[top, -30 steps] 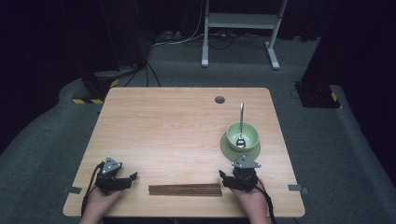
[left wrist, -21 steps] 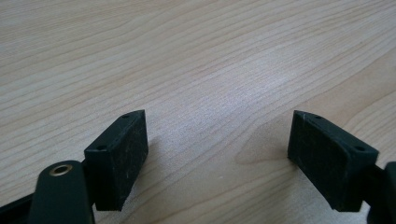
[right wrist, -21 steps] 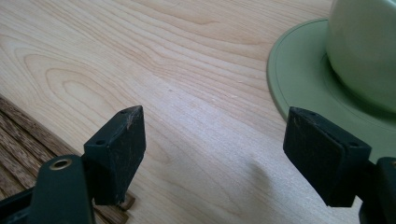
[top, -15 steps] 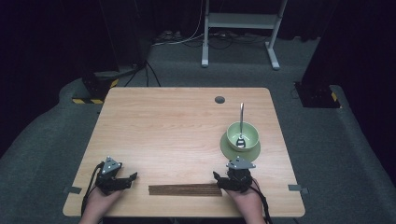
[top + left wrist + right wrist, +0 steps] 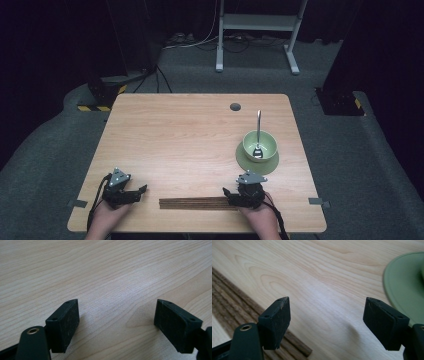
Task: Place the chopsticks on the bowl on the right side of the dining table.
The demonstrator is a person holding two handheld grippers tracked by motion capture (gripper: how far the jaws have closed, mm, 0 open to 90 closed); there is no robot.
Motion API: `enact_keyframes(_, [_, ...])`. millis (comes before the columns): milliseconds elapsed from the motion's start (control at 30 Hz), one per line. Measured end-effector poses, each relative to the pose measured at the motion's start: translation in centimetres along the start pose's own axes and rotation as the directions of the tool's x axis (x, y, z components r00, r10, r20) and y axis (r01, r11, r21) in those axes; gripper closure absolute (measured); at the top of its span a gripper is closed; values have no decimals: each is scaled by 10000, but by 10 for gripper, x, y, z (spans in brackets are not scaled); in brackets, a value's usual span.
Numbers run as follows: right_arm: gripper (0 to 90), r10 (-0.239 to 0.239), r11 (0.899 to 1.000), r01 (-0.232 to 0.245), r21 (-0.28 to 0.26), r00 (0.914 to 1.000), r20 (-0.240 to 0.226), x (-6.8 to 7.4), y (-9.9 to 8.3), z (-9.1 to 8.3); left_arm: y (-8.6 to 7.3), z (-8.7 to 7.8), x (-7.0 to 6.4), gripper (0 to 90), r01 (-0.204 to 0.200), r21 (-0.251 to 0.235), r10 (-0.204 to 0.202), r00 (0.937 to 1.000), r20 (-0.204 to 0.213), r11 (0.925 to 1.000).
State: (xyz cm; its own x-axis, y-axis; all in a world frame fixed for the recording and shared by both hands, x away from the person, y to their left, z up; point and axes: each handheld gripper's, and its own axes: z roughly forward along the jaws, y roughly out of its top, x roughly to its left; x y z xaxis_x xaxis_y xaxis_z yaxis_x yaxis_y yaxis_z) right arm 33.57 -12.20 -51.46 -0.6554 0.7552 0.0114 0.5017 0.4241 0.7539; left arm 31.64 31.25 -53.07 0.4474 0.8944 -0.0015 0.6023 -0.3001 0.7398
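A bundle of dark brown sticks (image 5: pixel 197 203) lies along the table's front edge, between my two grippers. My right gripper (image 5: pixel 229 193) sits at the bundle's right end and is open; in the right gripper view its jaws (image 5: pixel 327 320) stand wide over bare wood, with the sticks (image 5: pixel 227 302) at the left and the green plate (image 5: pixel 404 285) at the right. A green bowl (image 5: pixel 260 145) with a metal spoon (image 5: pixel 258 131) in it stands on that plate (image 5: pixel 245 161). My left gripper (image 5: pixel 141 189) rests left of the sticks, open (image 5: pixel 116 320) over bare wood.
The wooden table (image 5: pixel 180 140) has a dark round hole (image 5: pixel 235 106) near its far edge. Grey carpet surrounds it. A white metal frame (image 5: pixel 257 20) and cables stand on the floor behind, and black boxes with striped edges sit at both sides.
My right gripper has shifted a little to the left, toward the right end of the sticks. The left gripper, bowl and sticks have stayed put.
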Motion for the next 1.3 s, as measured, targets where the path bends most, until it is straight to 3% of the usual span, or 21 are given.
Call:
enact_keyframes(433, [346,-451,9988,461,138,9967,-675,17,1,3,0,0,0,202,-18,-3,18,10000,-4,10000])
enact_keyframes(700, [475,-586,9973,641,368,9891,-1354,22,1,7,0,0,0,202,-7,2,7,10000,14,10000])
enact_keyframes(1300, [530,-674,9958,748,533,9893,-1297,22,0,7,0,0,0,205,-16,-4,16,10000,20,10000])
